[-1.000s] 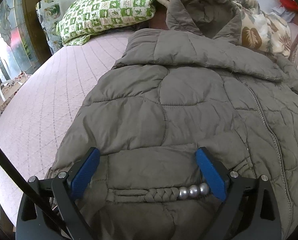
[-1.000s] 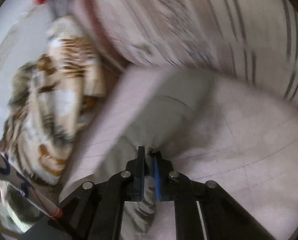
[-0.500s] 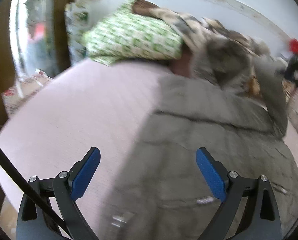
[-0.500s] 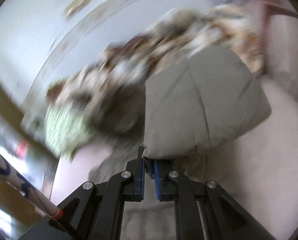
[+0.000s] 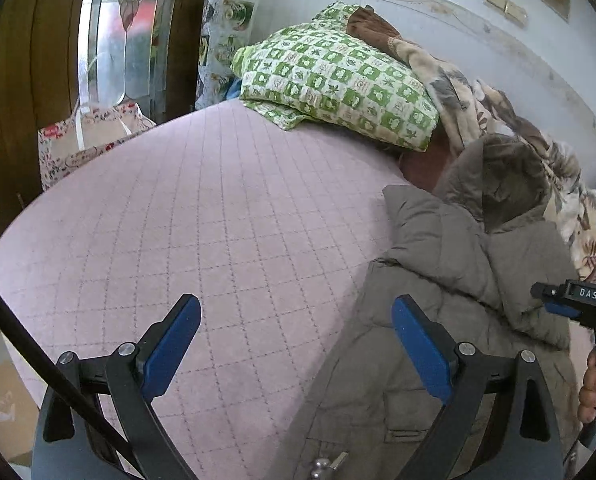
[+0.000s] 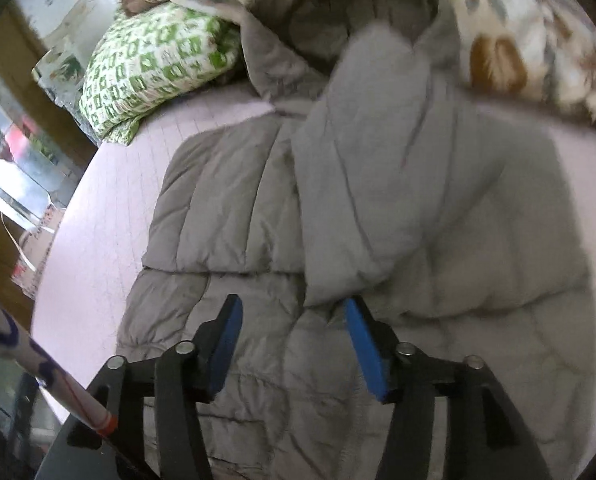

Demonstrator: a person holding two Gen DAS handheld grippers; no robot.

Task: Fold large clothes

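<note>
A grey-green quilted hooded jacket (image 5: pixel 450 288) lies on the pink quilted bed (image 5: pixel 201 224), hood toward the pillows. In the right wrist view the jacket (image 6: pixel 225 216) has its right sleeve (image 6: pixel 366 184) folded across its body. My left gripper (image 5: pixel 293 352) is open and empty, above the jacket's left edge and the bare bed. My right gripper (image 6: pixel 291 340) is open just below the sleeve's cuff, holding nothing; it also shows at the right edge of the left wrist view (image 5: pixel 578 304).
A green-and-white checked pillow (image 5: pixel 338 80) and a leaf-print blanket (image 5: pixel 498 120) lie at the head of the bed. A wooden wardrobe with a mirror (image 5: pixel 109 32) and a floral bag (image 5: pixel 85 140) stand beside the left bed edge.
My right gripper carried the sleeve over the jacket's body, then opened and let it go. My left gripper pulled back and left, off the jacket's hem.
</note>
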